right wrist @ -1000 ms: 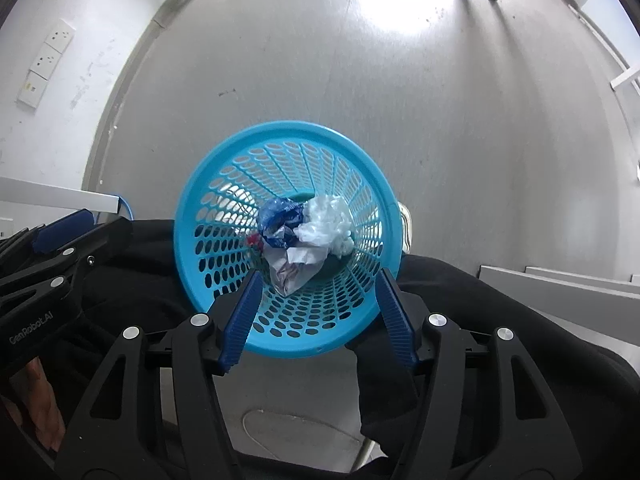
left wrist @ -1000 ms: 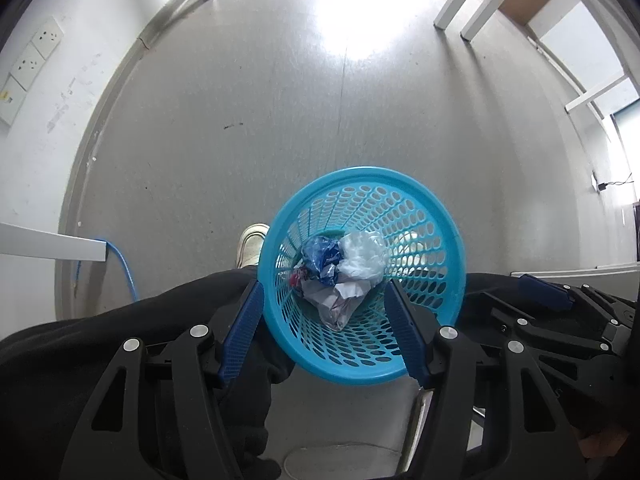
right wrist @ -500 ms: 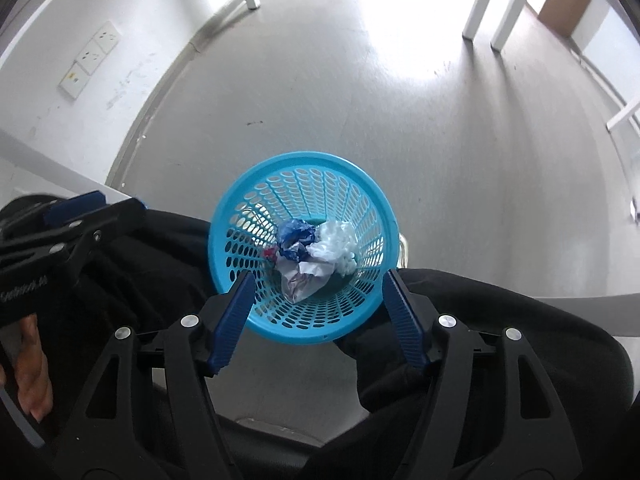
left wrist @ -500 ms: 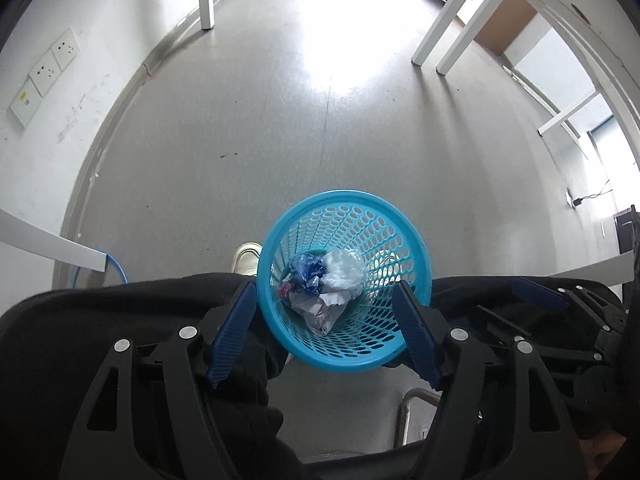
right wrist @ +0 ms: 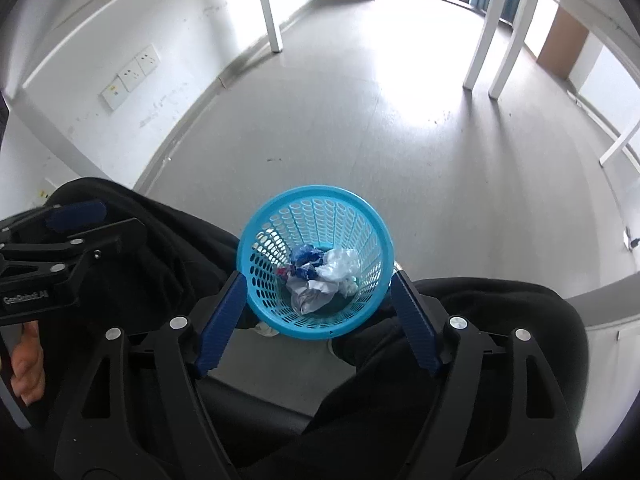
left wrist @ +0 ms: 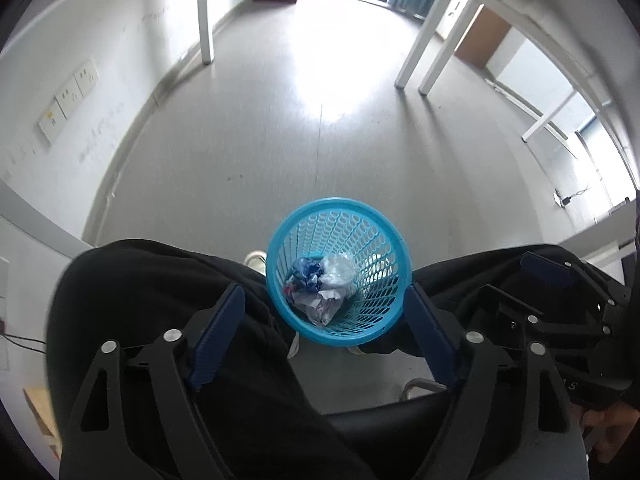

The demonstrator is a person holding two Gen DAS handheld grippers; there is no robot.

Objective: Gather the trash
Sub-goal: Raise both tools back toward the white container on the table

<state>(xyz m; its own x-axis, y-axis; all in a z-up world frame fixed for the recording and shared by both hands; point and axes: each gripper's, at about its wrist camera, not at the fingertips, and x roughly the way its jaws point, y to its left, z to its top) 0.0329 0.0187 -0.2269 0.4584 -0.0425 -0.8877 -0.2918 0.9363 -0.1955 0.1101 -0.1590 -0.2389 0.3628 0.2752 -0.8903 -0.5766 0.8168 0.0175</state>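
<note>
Upright blue basket (left wrist: 338, 270), crumpled trash (left wrist: 320, 288) inside

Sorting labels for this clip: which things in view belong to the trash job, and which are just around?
Job:
blue basket
crumpled trash inside it
left claw, open
right claw, open

Around:
white table legs
wall sockets

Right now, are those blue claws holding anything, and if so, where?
Nothing is held. Both the left gripper and the right gripper are open, above the blue basket with crumpled trash inside.
</note>
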